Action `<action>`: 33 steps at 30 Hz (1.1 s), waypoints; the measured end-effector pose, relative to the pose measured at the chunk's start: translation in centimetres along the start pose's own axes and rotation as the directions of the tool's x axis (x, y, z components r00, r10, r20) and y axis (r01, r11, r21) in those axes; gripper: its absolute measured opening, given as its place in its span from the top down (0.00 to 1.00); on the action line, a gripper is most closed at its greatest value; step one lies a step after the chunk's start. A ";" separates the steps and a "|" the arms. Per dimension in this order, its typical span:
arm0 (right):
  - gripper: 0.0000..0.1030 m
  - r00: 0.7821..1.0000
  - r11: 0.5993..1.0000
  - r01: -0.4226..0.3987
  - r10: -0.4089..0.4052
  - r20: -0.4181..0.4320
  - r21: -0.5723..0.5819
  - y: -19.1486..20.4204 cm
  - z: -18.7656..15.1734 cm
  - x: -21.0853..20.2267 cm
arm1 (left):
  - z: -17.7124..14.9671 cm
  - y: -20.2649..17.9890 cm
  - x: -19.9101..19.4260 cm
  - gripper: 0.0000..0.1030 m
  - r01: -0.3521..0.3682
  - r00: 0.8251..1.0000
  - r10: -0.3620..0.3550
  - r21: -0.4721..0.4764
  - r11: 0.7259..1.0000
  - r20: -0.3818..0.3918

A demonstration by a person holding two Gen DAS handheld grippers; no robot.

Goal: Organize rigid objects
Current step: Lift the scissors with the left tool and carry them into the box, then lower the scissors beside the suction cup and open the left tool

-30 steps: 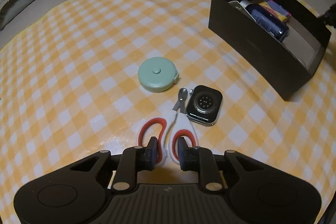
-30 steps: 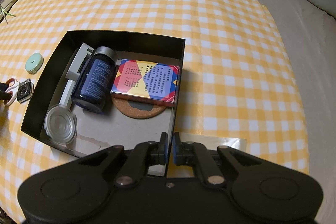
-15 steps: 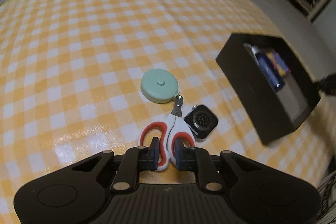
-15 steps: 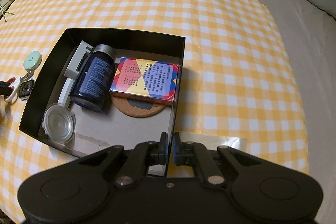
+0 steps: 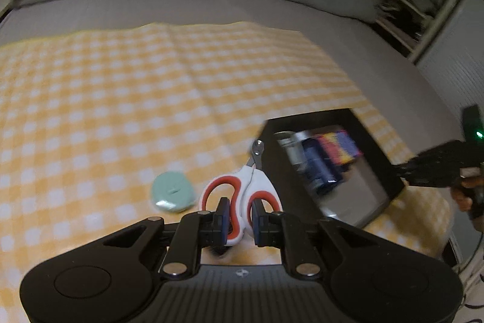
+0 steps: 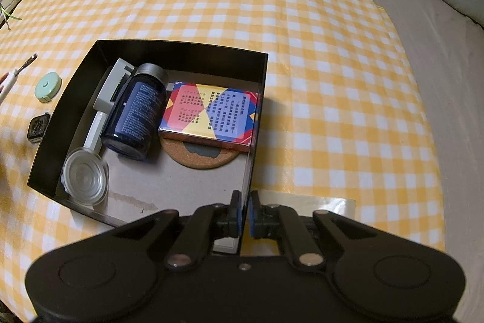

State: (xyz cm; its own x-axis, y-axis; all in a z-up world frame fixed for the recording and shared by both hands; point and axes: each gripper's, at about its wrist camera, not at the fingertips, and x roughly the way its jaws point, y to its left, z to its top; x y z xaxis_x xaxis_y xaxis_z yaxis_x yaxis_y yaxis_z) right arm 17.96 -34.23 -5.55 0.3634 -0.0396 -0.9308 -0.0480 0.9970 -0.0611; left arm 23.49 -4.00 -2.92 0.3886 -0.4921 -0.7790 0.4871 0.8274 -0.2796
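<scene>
The left gripper [image 5: 239,215] was clamped tight on the scissors [image 5: 242,196], its pads pressing the white middle between the red handle loops, blade tip pointing away and clear of the cloth [image 6: 302,35]. A green tape measure [image 6: 47,87] and a watch [image 6: 37,126] lay on the checks just left of the box [image 6: 181,50]. Inside the box were a clear lid [image 6: 84,174], a blue bottle [image 6: 136,114], a cork coaster [image 6: 202,156] and a coloured carton [image 6: 211,114] resting on it. The right gripper [image 6: 244,214] pinched the box's near right wall, fingers nearly together.
</scene>
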 end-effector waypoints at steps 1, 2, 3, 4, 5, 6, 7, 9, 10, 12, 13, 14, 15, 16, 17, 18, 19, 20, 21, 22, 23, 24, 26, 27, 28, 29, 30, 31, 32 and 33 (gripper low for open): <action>0.95 1.000 1.000 0.000 0.000 0.000 0.002 0.0 0.0 0.0 | 0.1 -0.8 0.2 0.85 0.010 1.000 -0.010 0.021 1.000 0.002; 0.95 1.000 1.000 -0.003 0.003 0.000 0.004 0.0 0.0 0.0 | 0.3 -1.8 0.5 0.85 0.024 1.000 -0.024 0.043 0.999 0.000; 0.95 1.000 1.000 -0.004 0.004 0.000 0.005 0.0 0.0 0.0 | 0.4 -2.6 0.7 0.85 0.037 0.999 -0.037 0.058 0.998 -0.004; 0.95 1.000 1.000 -0.007 0.007 0.000 0.007 0.0 0.0 0.0 | 0.5 -3.6 1.1 0.85 0.056 0.998 -0.056 0.075 0.996 -0.011; 0.95 1.000 1.000 -0.009 0.009 0.001 0.008 0.0 0.0 0.0 | 0.5 -4.3 1.4 0.85 0.071 0.997 -0.069 0.088 0.994 -0.017; 0.95 1.000 1.000 -0.010 0.010 0.002 0.007 0.0 0.0 -0.1 | 0.6 -5.3 1.9 0.85 0.094 0.995 -0.092 0.102 0.990 -0.027; 0.95 1.000 1.000 -0.010 0.010 0.002 0.007 -0.1 0.0 -0.1 | 0.7 -6.0 2.4 0.85 0.114 0.993 -0.111 0.110 0.987 -0.035; 0.95 1.000 1.000 -0.010 0.010 0.004 0.004 -0.1 -0.1 -0.2 | 0.7 -7.4 3.3 0.85 0.138 0.990 -0.132 0.133 0.981 -0.053; 0.95 1.000 1.000 -0.009 0.009 0.004 0.002 -0.1 0.0 -0.1 | 0.7 -8.1 3.8 0.85 0.145 0.989 -0.137 0.148 0.978 -0.060; 0.95 1.000 1.000 -0.010 0.010 0.005 0.001 -0.2 -0.2 -0.2 | 0.7 -9.3 4.9 0.85 0.161 0.985 -0.150 0.162 0.973 -0.082; 0.95 1.000 1.000 -0.011 0.011 0.005 0.002 -0.2 -0.2 -0.2 | 0.7 -9.7 5.4 0.85 0.170 0.983 -0.157 0.163 0.972 -0.092; 0.95 1.000 1.000 -0.012 0.012 0.006 0.002 -0.2 -0.2 -0.2 | 0.8 -10.1 5.8 0.85 0.180 0.981 -0.165 0.166 0.970 -0.100; 0.95 1.000 1.000 -0.012 0.012 0.006 0.001 -0.2 -0.2 -0.2 | 0.9 -10.5 6.2 0.85 0.187 0.979 -0.171 0.171 0.967 -0.107; 0.95 1.000 1.000 -0.013 0.013 0.006 0.000 -0.2 -0.2 -0.2 | 1.0 -10.9 6.5 0.85 0.194 0.978 -0.175 0.181 0.964 -0.115; 0.95 1.000 1.000 -0.014 0.014 0.007 0.001 -0.2 -0.2 -0.2 | 1.1 -11.5 7.0 0.85 0.202 0.976 -0.180 0.196 0.960 -0.124; 0.95 1.000 1.000 -0.014 0.014 0.006 0.001 -0.3 -0.2 -0.2 | 1.1 -11.8 7.4 0.85 0.209 0.974 -0.185 0.206 0.956 -0.131; 0.95 1.000 1.000 -0.013 0.013 0.006 -0.001 -0.2 -0.2 -0.2 | 1.2 -12.1 7.6 0.85 0.215 0.972 -0.188 0.213 0.953 -0.139; 0.95 1.000 1.000 -0.012 0.013 0.007 -0.002 -0.2 -0.2 -0.2 | 1.3 -12.4 7.9 0.85 0.219 0.971 -0.190 0.219 0.951 -0.147; 0.95 1.000 1.000 -0.013 0.013 0.007 -0.002 -0.2 -0.1 -0.2 | 1.4 -12.7 8.4 0.85 0.222 0.969 -0.190 0.227 0.948 -0.156; 0.95 1.000 1.000 -0.013 0.013 0.006 -0.001 -0.2 -0.2 -0.2 | 1.5 -12.9 8.7 0.85 0.222 0.969 -0.188 0.232 0.947 -0.162; 0.95 1.000 1.000 -0.014 0.014 0.006 0.000 -0.3 -0.1 -0.2 | 1.6 -13.1 9.1 0.85 0.221 0.968 -0.184 0.236 0.946 -0.169; 0.95 1.000 1.000 -0.014 0.014 0.006 -0.001 -0.2 -0.1 -0.2 | 1.6 -13.2 9.4 0.85 0.220 0.968 -0.181 0.238 0.946 -0.174; 0.95 1.000 1.000 -0.014 0.014 0.006 -0.002 -0.3 -0.1 -0.2 | 1.7 -13.4 10.1 0.85 0.212 0.968 -0.169 0.241 0.947 -0.188; 0.95 1.000 1.000 -0.014 0.014 0.007 -0.001 -0.3 -0.1 -0.2 | 1.7 -13.4 10.4 0.85 0.208 0.967 -0.163 0.240 0.948 -0.196; 0.95 1.000 1.000 -0.014 0.014 0.007 -0.001 -0.3 -0.1 -0.2 | 1.7 -13.3 10.6 0.85 0.204 0.966 -0.157 0.238 0.950 -0.203; 0.95 1.000 1.000 -0.013 0.013 0.007 -0.003 -0.3 -0.1 -0.2 | 1.7 -13.2 10.9 0.85 0.202 0.965 -0.153 0.234 0.951 -0.211; 0.95 1.000 1.000 -0.013 0.013 0.007 -0.004 -0.3 -0.1 -0.2 | 1.6 -13.1 11.1 0.85 0.204 0.964 -0.154 0.230 0.952 -0.216; 0.95 1.000 1.000 -0.013 0.014 0.007 -0.005 -0.3 -0.1 -0.2 | 1.5 -13.0 11.3 0.85 0.203 0.963 -0.153 0.226 0.953 -0.220; 0.95 1.000 1.000 -0.014 0.014 0.007 -0.004 -0.3 -0.1 -0.2 | 1.5 -12.9 11.5 0.84 0.201 0.963 -0.152 0.221 0.954 -0.221; 0.95 1.000 1.000 -0.014 0.014 0.007 -0.003 -0.3 -0.1 -0.2 | 1.4 -12.8 11.6 0.83 0.202 0.963 -0.153 0.216 0.955 -0.221</action>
State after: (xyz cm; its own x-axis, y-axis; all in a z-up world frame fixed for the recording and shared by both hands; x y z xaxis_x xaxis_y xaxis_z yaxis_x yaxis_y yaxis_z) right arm 17.82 -34.54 -5.38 0.3692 -0.0249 -0.9290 -0.0560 0.9972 -0.0490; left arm 22.83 -20.66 -7.56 0.1267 -0.5410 -0.8314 0.7124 0.6329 -0.3032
